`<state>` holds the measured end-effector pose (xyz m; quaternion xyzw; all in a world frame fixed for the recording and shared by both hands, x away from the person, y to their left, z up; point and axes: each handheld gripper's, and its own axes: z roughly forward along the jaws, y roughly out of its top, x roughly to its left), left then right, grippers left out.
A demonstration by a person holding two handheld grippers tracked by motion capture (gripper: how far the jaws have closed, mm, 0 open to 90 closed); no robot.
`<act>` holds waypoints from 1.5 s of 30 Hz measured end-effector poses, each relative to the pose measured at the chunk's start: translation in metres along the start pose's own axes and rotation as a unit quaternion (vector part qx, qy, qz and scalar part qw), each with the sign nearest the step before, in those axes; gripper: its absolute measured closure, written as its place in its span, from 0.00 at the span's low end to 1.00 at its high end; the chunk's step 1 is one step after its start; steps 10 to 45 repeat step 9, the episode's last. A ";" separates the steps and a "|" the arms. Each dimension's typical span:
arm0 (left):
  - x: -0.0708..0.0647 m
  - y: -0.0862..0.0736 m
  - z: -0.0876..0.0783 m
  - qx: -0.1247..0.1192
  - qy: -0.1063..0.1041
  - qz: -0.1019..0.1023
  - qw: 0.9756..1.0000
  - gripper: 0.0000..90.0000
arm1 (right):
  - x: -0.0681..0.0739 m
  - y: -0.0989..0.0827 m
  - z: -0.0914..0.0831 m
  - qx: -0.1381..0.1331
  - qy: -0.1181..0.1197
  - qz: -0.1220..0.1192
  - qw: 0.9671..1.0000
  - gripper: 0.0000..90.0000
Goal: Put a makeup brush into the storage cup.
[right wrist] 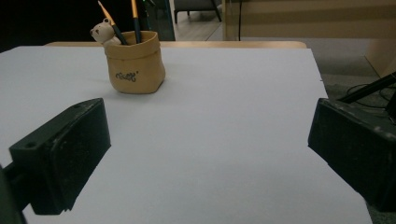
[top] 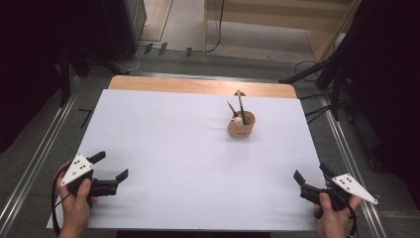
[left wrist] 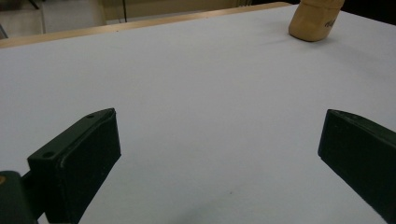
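Tan, soft-sided pen pot, upright on the white table sheet, holding two pencils and a small bear-shaped topper; it stands well ahead of both pairs of fingers, nearer the right gripper than the left gripper, ahead and to the left between the right jaws' line of sight. Both grippers rest low at the near edge, jaws spread wide and holding nothing. Recommended handling, by judgement: advance the right gripper level, square its jaws to a pencil shaft above the rim, and close gently so the pot does not tip.
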<state>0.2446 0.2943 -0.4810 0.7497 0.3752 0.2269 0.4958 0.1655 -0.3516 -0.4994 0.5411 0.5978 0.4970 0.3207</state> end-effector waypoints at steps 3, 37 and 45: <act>0.001 0.000 0.000 -0.001 0.002 0.000 1.000 0.00 | -0.002 0.000 -0.001 -0.001 0.002 0.006 1.000 0.00; 0.002 0.000 0.000 -0.001 0.004 -0.004 1.000 0.00 | -0.001 0.001 -0.002 -0.003 0.008 0.008 1.000 0.00; 0.002 0.000 0.000 -0.001 0.004 -0.004 1.000 0.00 | -0.001 0.001 -0.002 -0.003 0.008 0.008 1.000 0.00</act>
